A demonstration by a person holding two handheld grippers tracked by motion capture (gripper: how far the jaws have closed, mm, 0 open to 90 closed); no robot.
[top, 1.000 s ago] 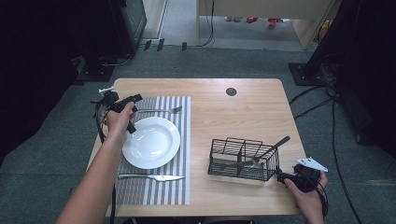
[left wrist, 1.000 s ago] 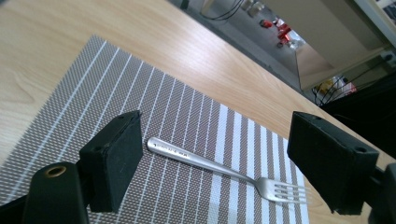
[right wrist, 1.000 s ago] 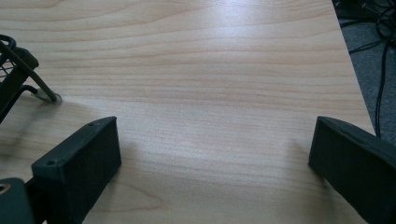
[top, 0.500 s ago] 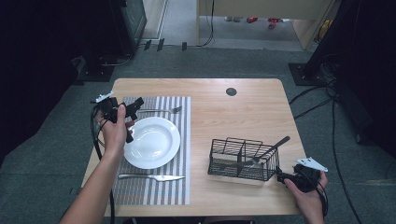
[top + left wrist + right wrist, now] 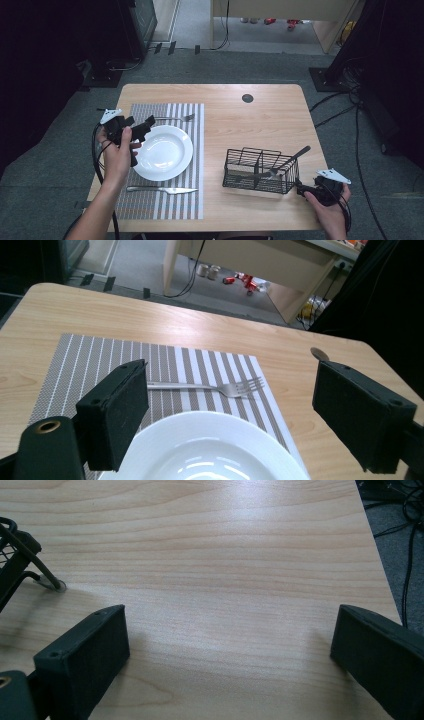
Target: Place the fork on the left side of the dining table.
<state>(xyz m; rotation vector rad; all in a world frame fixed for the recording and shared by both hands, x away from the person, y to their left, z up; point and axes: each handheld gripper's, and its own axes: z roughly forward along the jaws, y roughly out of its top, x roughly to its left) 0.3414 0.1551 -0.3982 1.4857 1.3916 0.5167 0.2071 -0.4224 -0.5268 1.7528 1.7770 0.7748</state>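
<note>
The left gripper [image 5: 142, 129] is hovering at the white plate's [image 5: 167, 155] left rim, jaws spread wide, nothing between them. The fork [image 5: 210, 387] is lying along the striped placemat's [image 5: 192, 200] far edge. The right gripper [image 5: 306, 190] is resting wide open near the table's [image 5: 260, 120] right front corner, beside the wire caddy [image 5: 250, 172].

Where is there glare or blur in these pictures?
Left gripper view: ceiling light reflects in the white plate, and the near fingers look soft. Right gripper view: a bright sheen lies across the wooden table. High view: evenly lit table, dark surroundings.
</note>
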